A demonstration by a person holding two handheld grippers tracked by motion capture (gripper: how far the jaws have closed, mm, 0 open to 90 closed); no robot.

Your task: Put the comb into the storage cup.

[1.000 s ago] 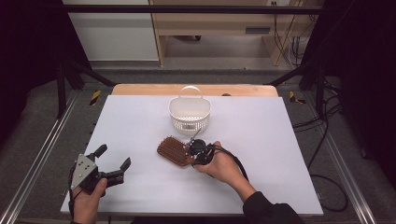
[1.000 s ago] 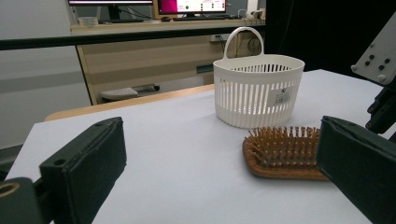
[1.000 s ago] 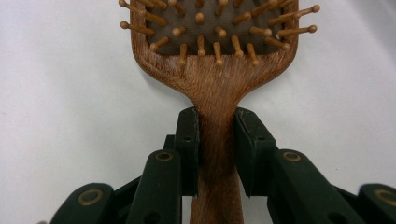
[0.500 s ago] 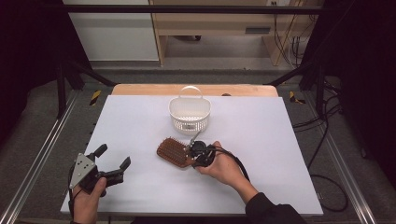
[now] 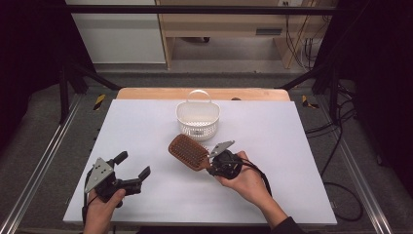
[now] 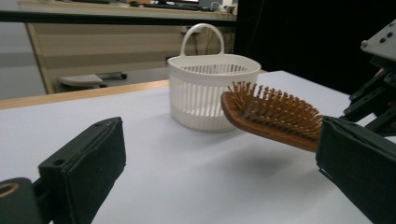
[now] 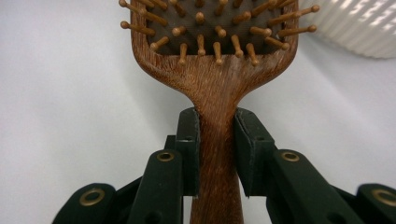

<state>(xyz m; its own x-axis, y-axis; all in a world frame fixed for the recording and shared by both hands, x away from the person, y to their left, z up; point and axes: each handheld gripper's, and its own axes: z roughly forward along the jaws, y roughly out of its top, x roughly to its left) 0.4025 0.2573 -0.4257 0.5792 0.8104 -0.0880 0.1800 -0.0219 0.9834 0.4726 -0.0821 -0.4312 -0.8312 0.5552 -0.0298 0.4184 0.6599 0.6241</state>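
A brown wooden hairbrush (image 5: 187,151) hangs just above the white table, bristles up, its head pointing toward the far left. My right gripper (image 5: 214,163) is shut on its handle; in the right gripper view both pads press the wooden hairbrush (image 7: 217,116) neck. A white slatted basket (image 5: 197,117) with a loop handle stands upright behind the brush. My left gripper (image 5: 130,168) sits open near the front left edge with nothing between its jaws. In the left gripper view the hairbrush (image 6: 271,114) floats in front of the basket (image 6: 210,91).
The white table top (image 5: 292,136) ends at a wooden strip (image 5: 146,92) along the far edge. Metal rails (image 5: 44,161) run along the left side. Cables (image 5: 341,190) lie on the floor to the right.
My right gripper has lifted the hairbrush off the table and carried it slightly toward the basket. My left gripper has shifted a little to the right.
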